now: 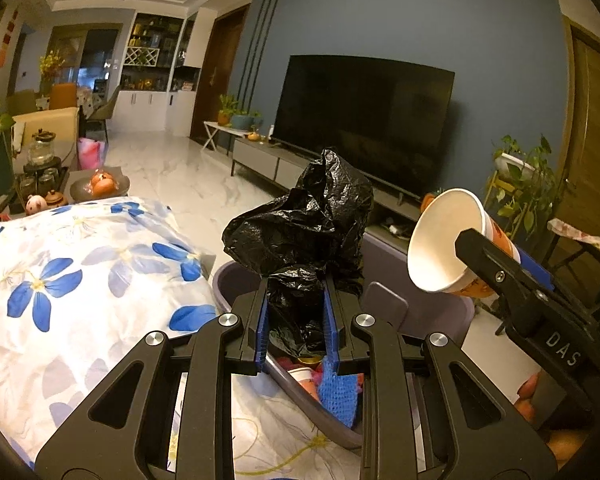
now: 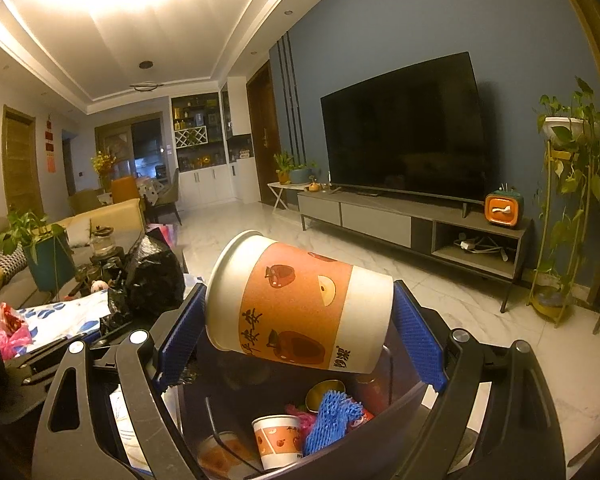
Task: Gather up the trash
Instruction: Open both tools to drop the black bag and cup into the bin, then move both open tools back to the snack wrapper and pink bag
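Jaws of the left gripper clamp a black bag; the right gripper's pinch a paper cup.

Trash bin as landmark: paper cup held sideways directly above it; a second cup and foam net inside; crumpled bag above its left rim; table to its left.

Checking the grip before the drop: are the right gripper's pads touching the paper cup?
Touching. Right wrist view: both blue pads press the paper cup held sideways.
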Demonstrator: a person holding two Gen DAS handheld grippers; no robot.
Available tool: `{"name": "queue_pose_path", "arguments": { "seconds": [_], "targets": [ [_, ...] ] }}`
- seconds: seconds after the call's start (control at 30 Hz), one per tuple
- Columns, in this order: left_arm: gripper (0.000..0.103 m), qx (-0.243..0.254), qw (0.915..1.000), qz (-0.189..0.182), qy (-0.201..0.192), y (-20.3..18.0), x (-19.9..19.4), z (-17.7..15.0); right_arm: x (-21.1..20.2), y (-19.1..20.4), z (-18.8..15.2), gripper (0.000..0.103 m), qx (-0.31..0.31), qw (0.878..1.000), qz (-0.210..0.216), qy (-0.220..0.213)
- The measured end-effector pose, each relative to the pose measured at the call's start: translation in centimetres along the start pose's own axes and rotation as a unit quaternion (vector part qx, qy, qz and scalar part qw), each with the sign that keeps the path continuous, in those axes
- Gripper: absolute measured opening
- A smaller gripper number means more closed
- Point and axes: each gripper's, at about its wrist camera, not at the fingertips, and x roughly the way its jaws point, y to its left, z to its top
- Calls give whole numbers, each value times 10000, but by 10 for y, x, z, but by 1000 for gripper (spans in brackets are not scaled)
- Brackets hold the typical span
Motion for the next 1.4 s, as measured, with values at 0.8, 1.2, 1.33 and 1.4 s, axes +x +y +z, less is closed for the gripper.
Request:
{"name": "queue_pose_path", "arguments": {
  "seconds": [0.8,1.2,1.33,1.4],
  "targets": [
    [80,-151,9998,36,140,6,9,-12,3,-17,6,89,473,9987,119,-120],
    [90,-508,9920,1153,-66,49,-57,-20,-23,9,-4,89,208,9996,44,-163],
    [90,-633,9830,1711,-181,78,-91,-28,-27,24,-7,89,181,9995,241,-118],
    [90,-696,9777,1966,-237,96,-108,-31,-30,34,-9,89,155,9992,351,-92]
  ]
}}
